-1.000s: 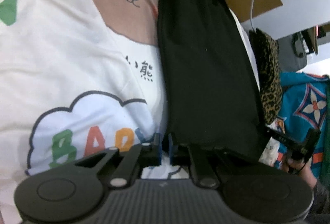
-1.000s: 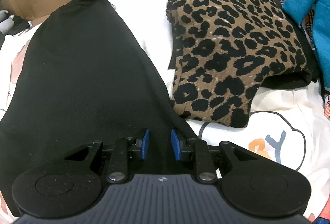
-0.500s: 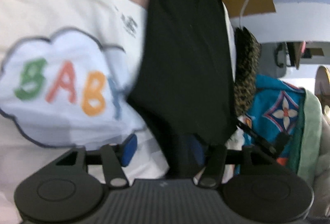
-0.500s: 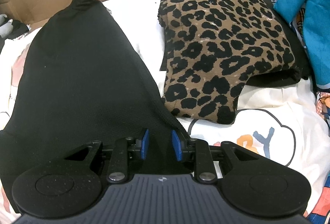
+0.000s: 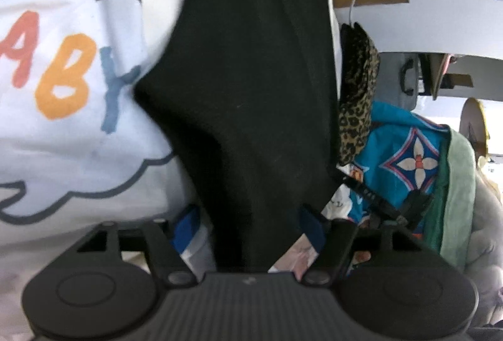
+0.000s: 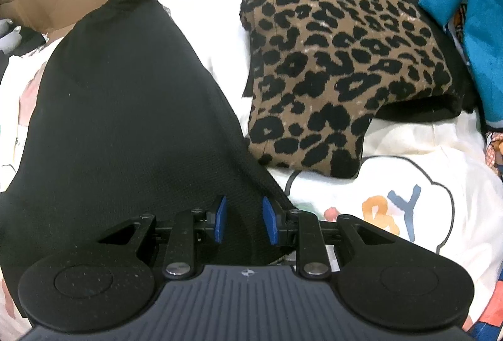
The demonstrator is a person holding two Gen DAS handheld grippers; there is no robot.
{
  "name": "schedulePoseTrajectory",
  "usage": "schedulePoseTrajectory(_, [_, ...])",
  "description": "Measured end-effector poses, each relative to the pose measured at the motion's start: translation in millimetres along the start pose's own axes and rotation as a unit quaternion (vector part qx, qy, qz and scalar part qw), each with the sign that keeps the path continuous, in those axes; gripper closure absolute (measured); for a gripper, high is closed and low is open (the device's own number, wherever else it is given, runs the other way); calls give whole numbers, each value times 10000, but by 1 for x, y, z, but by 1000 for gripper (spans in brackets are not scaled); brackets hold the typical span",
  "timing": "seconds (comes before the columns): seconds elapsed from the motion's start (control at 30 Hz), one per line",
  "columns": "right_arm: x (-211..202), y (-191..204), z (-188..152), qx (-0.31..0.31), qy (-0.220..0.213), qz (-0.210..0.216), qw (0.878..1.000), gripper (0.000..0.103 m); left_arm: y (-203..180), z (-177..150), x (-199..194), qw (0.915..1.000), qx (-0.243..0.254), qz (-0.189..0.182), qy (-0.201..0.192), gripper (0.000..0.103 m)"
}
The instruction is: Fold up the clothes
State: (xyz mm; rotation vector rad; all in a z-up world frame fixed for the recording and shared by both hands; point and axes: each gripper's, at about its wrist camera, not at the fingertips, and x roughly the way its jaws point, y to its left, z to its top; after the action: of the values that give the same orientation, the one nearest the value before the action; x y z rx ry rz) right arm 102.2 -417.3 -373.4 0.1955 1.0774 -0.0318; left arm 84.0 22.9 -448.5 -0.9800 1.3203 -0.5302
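Black knit fabric, a folded garment (image 6: 119, 121), is laid on the white printed sheet (image 6: 408, 158) beside the leopard-print garment (image 6: 339, 58). Its near edge is pinched by the right gripper (image 6: 243, 218); the left gripper (image 5: 248, 224) is being opened, with fabric hanging loose between its jaws.

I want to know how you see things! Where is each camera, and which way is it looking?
Left wrist: sits on the left gripper, whose jaws are opening, looking along the black garment; the other gripper shows at right.
Right wrist: sits on the right gripper, looking down over black garment and leopard-print garment.
Both views share the two garments and the white BABY sheet.
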Motion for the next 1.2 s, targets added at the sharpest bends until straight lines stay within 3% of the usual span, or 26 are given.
schedulePoseTrajectory(0.07, [1,0,0,8,25,4,10000,70,-1,-3,3,9999,25,-131,74,33])
schedulePoseTrajectory(0.17, [3,0,1,49,52,3,10000,70,0,-14,9,9980,82,-391,480,38])
schedulePoseTrajectory(0.33, [3,0,0,83,40,-10,10000,70,-1,-31,31,9950,376,-218,896,41])
schedulePoseTrajectory(0.67, [-4,-5,3,186,-153,114,9996,70,4,-27,30,9979,365,-389,363,44])
schedulePoseTrajectory(0.83, [-10,-11,4,106,-208,87,9997,68,3,-24,34,9976,287,-528,343,44])
schedulePoseTrajectory(0.9, [-11,-12,3,39,-197,91,9998,62,1,-24,41,9977,268,-527,316,49])
schedulePoseTrajectory(0.93, [-11,-11,3,-18,-194,94,9998,59,2,-25,42,9980,298,-461,299,61])
schedulePoseTrajectory(0.97, [-10,-11,3,-72,-199,84,9997,59,4,-26,41,9983,322,-372,302,81])
schedulePoseTrajectory(1.0, [-10,-10,3,-124,-207,69,9997,59,6,-27,42,9986,319,-286,323,91])
schedulePoseTrajectory(1.2, [-10,-14,3,-172,-344,-105,9992,58,14,-32,37,9990,186,-99,387,96])
